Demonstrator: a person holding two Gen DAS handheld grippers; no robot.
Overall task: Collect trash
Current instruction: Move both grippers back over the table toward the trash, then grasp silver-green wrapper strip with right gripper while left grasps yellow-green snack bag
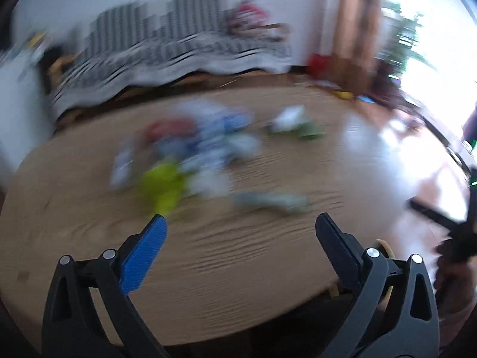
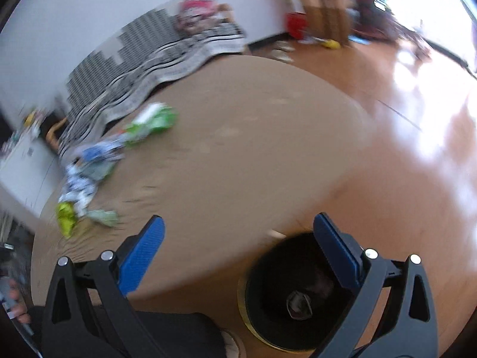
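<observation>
Wrist views: left gripper (image 1: 240, 223) and right gripper (image 2: 238, 225) tilted downward, fingers released, empty.

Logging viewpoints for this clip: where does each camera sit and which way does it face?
Left wrist: on the left gripper, looking down across the round table at the trash pile; both open fingers show.
Right wrist: on the right gripper, above the table edge and a black bin; open fingers and a dark sleeve show.
Shared: table, trash, striped cover, sunlit floor.
</observation>
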